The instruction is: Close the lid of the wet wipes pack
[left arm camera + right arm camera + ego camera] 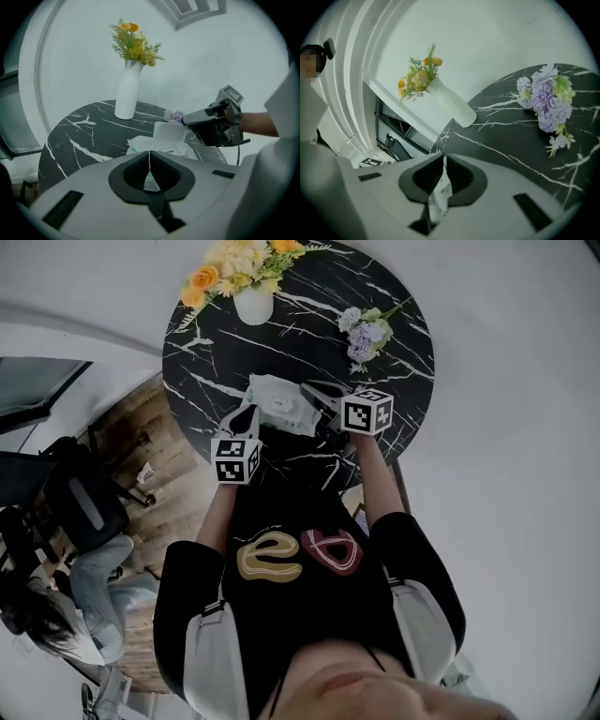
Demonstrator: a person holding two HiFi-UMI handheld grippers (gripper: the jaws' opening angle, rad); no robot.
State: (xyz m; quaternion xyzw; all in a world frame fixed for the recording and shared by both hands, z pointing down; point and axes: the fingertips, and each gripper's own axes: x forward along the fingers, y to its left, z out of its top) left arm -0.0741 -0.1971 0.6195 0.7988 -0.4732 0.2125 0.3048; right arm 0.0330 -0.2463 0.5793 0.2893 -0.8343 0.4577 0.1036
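From my seat I see the round black marbled surface [216,352] with the wet wipes pack [277,404] lying close to its near edge, between the two grippers. The pack is soft and white with a little green at one end. Its stiff white lid [171,132] stands up, open, above a label on the top of the pack.

The left gripper [248,413] has its jaws closed flat on the pack's thin near seam, which shows as a pale line between them. The right gripper [309,390] has its tip at the lid's upper far corner. Its jaws are pinched almost together on a thin white strip [439,187] with small grey print. That is probably the lid's free edge seen end-on, though I can't be sure from this angle.

The left gripper's own housing hides the near half of the pack from me. In the head view the right gripper's marker cube covers the pack's right end. The pack itself is out of the right gripper view.

Off the surface's left edge stands a dark office chair [84,502]. A white vase [253,304] with yellow and orange flowers stands at the far edge. A purple flower bunch [366,332] lies toward the far right edge, well apart from the pack.
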